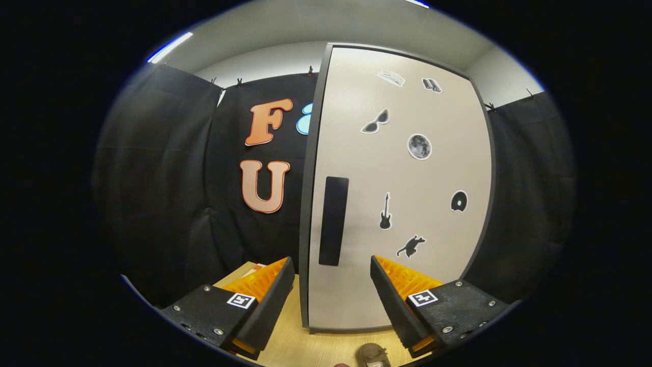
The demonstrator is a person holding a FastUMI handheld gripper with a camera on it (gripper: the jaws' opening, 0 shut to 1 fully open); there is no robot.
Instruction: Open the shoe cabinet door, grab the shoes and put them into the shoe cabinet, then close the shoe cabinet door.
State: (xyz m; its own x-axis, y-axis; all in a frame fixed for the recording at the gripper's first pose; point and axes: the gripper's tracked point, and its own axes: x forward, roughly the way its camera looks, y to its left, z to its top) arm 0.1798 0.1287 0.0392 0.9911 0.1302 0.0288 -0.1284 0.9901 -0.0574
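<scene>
Between your two fingers, the gripper (332,293) stands wide open and holds nothing. Just below them, a brown shoe (373,355) rests on the wooden floor (305,346). Ahead stands the shoe cabinet door (402,193), which appears shut, with its dark vertical handle (333,220) near the left edge, just beyond the fingers. Judged from this, the opening step is in hand: advance, close on the handle, then swing the door outward.

no readable text | cabinet door (407,204): picture stickers only | claw (332,290): square coded markers
</scene>
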